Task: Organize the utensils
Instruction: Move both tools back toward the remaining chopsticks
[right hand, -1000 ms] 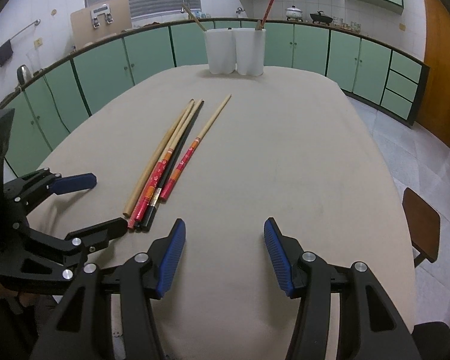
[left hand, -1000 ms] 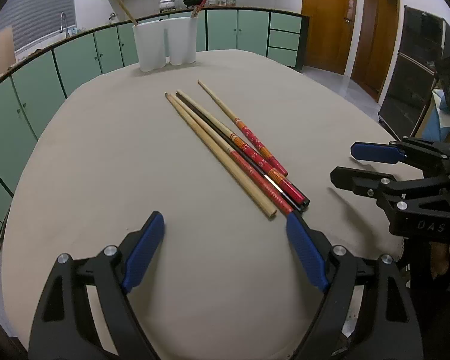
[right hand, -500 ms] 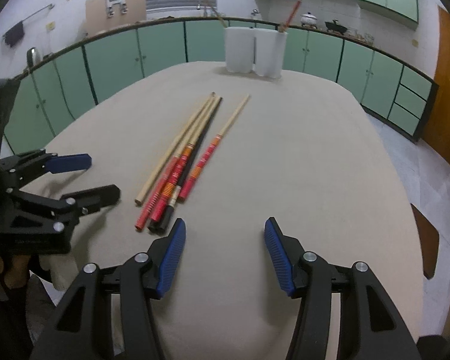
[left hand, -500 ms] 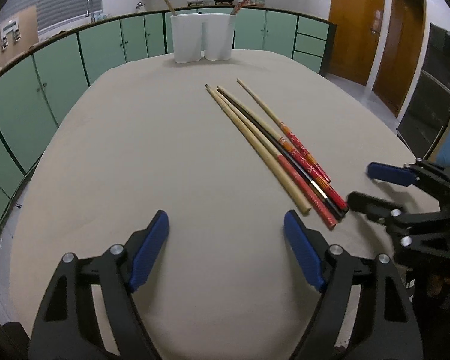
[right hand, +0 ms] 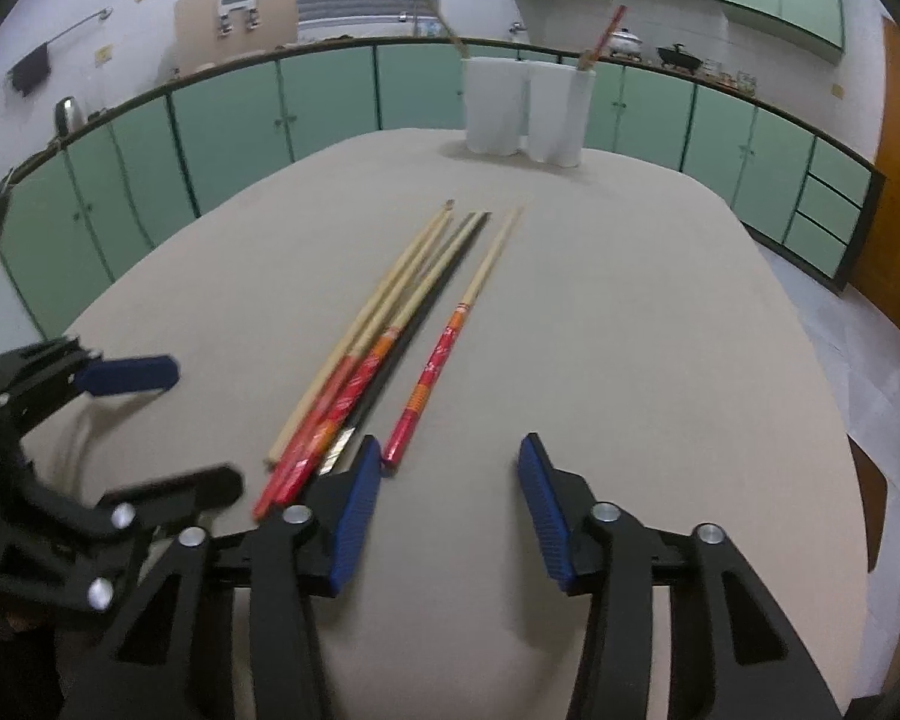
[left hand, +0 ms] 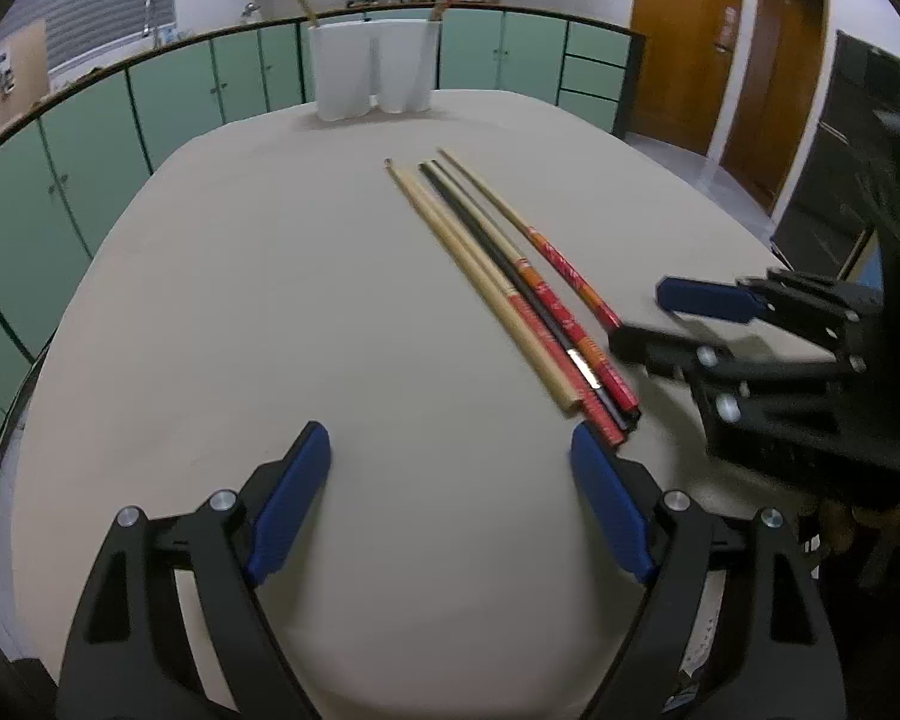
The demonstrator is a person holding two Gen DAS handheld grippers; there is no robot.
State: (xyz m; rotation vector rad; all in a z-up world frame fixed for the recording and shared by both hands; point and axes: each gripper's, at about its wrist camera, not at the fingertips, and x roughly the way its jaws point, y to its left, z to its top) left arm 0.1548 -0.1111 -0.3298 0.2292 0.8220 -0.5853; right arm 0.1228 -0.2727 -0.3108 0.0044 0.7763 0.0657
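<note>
The left hand-held gripper (left hand: 450, 474), black angular plastic with ribbed blue pads, hangs wide open over the matte beige surface (left hand: 240, 300) with nothing between its jaws. Just right of it lies the bundle of chopsticks (left hand: 510, 294): slim tapered rods, one plain pale wood, one glossy black, others red-lacquered at the thick end, lying side by side, with one red-ended stick (right hand: 450, 342) slightly apart on the right. At the far edge stand two smooth white cylindrical holders (left hand: 372, 69), each with a stick in it. The right hand-held gripper (right hand: 450, 456) is closing on nothing, its left pad just beside the stray stick's red end. Compared with a second ago, it sits nearer the bundle
</note>
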